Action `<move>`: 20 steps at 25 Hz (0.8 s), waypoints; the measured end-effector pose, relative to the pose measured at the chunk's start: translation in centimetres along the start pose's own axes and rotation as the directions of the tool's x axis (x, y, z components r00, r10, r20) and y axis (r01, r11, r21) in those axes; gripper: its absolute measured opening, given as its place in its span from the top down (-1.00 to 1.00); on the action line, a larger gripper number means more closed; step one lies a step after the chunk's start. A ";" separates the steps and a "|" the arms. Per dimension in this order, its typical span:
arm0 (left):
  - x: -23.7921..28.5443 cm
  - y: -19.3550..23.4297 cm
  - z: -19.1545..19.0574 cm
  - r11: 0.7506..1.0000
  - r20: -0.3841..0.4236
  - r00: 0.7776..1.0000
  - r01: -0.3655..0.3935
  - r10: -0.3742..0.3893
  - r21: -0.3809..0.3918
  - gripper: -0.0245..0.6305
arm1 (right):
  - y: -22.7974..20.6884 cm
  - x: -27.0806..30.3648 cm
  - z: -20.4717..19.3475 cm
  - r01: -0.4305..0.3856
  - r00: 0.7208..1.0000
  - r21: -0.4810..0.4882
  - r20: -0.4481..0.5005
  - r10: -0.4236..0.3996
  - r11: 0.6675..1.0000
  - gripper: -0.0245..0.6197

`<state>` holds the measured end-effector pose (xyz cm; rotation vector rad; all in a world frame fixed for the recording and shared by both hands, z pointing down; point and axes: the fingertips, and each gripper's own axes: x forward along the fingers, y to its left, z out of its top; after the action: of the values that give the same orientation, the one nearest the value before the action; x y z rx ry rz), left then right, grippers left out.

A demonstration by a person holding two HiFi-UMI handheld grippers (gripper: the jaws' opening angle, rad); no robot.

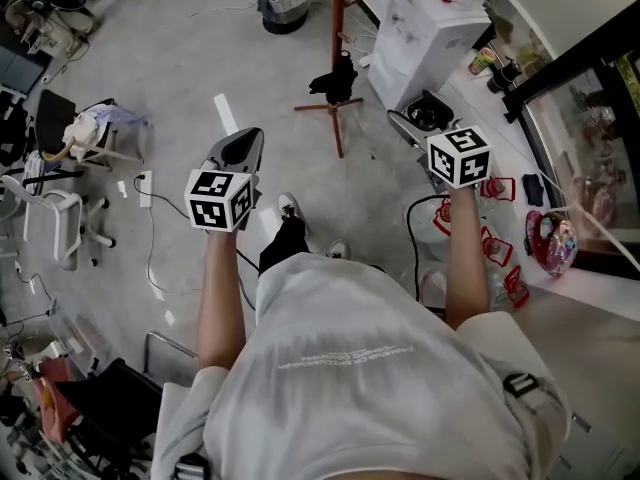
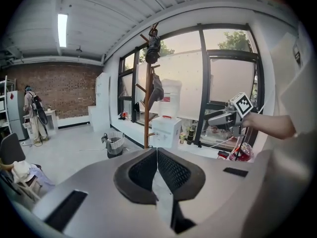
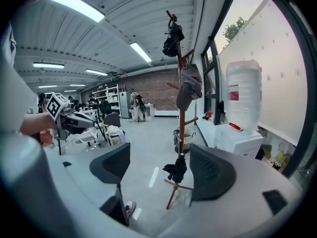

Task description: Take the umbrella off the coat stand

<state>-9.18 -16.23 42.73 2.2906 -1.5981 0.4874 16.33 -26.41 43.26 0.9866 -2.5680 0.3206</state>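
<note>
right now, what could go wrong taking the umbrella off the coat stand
The umbrella hangs low on the thin coat stand; a sideways tug could tip it and drop the cap above.
The water cooler stands close beside the stand, so a swing could hit it.
The left claw is shut, so only the open right claw is ready.

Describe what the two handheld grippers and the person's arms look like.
The left gripper and right gripper are grey shells with dark, textured, wedge-shaped pads. Each carries a white cube printed with black square markers. The person wears a white short-sleeved T-shirt, forearms bare.
</note>
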 end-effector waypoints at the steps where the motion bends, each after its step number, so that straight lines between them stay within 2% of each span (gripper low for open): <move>1: 0.6 0.6 -0.2 1.000 -0.007 1.000 -0.001 0.000 -0.007 0.87 | -0.5 0.8 0.0 0.000 1.000 -0.002 -0.006 0.000 1.000 -0.24; 5: 3.1 3.5 -0.5 1.000 -0.018 1.000 -0.001 0.000 -0.025 0.88 | -2.1 4.8 0.1 -0.008 0.999 -0.004 -0.038 0.008 1.000 -0.24; 11: 8.1 8.6 0.3 0.998 -0.039 0.999 -0.009 0.007 -0.055 0.87 | -4.9 12.3 -0.5 -0.032 0.993 0.047 -0.113 0.037 0.998 -0.27; 17: 12.9 13.5 -0.3 0.997 -0.083 0.996 0.009 -0.016 -0.080 0.88 | -7.3 21.3 -2.9 -0.020 0.982 0.061 -0.187 0.031 0.998 -0.30; 20: 14.9 15.5 -1.4 0.995 -0.115 0.993 0.020 -0.031 -0.101 0.87 | -8.2 25.2 -5.4 0.000 0.975 0.084 -0.222 0.018 0.996 -0.31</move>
<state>-19.09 -33.22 51.43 2.1654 -1.5013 0.5135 5.98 -45.58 59.29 0.9120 -2.3732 0.5142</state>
